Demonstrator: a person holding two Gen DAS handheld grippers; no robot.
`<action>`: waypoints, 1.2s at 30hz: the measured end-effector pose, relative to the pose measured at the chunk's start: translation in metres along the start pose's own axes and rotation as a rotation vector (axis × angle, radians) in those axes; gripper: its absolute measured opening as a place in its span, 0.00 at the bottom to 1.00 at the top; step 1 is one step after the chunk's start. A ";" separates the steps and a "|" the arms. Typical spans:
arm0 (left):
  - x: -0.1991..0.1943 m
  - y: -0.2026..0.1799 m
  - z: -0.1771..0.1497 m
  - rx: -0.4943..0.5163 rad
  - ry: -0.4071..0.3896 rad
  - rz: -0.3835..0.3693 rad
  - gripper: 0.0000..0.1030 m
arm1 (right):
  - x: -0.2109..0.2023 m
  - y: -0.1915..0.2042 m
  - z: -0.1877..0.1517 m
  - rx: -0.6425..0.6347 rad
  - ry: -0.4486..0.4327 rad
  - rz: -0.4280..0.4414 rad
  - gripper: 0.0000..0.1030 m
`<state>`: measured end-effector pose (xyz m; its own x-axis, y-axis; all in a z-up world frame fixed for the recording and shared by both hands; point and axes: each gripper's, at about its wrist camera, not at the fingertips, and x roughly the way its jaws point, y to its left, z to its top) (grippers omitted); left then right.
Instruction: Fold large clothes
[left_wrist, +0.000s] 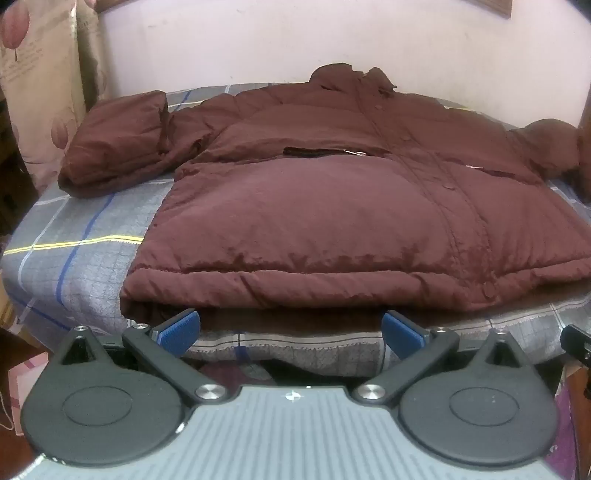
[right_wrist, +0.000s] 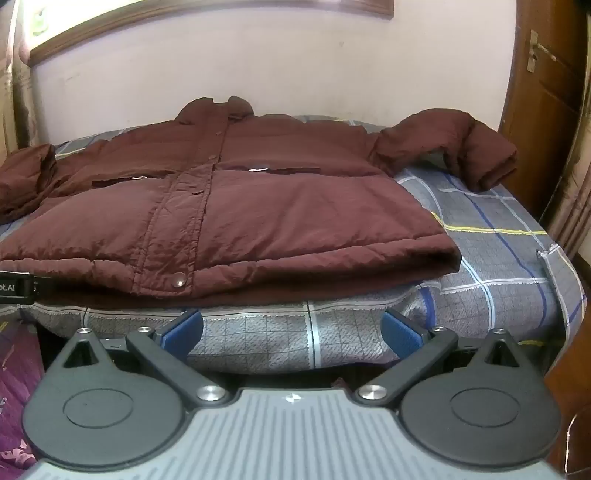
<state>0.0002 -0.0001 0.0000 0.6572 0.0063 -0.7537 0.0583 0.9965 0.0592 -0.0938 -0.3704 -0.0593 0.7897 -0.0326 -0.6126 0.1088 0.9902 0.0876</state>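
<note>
Left wrist view, claw: left gripper hanging with blue pads spread wide, gripping nothing, pointing at the near hem.
Left wrist view, garment: puffy maroon quilted jacket lying front-up on the grey plaid bedsheet, hem at the near bed edge, collar toward the pale wall.
Left wrist view, risk: pinching only the slick top layer, likely letting the back layer slip and spoiling the fold; thick padding probably springing back open.
Left wrist view, count: showing one jacket, two sleeves, the left sleeve lying bent and bunched on the sheet.
Right wrist view, claw: right gripper standing equally wide, empty, just short of the hem.
Right wrist view, risk: catching bedsheet along with the hem; the bunched right sleeve possibly dragging off the side.
Right wrist view, count: showing one jacket, one wooden door, and a tip of the other gripper at the left edge.
</note>
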 end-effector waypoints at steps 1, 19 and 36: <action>0.000 0.000 0.000 -0.001 -0.001 0.002 1.00 | 0.000 0.000 0.000 -0.001 -0.001 0.000 1.00; -0.005 0.000 0.000 -0.006 -0.018 -0.019 1.00 | 0.001 0.002 -0.001 0.011 0.000 -0.009 1.00; -0.005 -0.003 0.001 -0.011 -0.021 -0.028 1.00 | 0.003 0.004 0.000 0.006 0.003 0.001 1.00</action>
<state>-0.0025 -0.0032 0.0041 0.6708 -0.0229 -0.7413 0.0684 0.9972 0.0311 -0.0913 -0.3666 -0.0608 0.7879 -0.0311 -0.6151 0.1117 0.9894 0.0930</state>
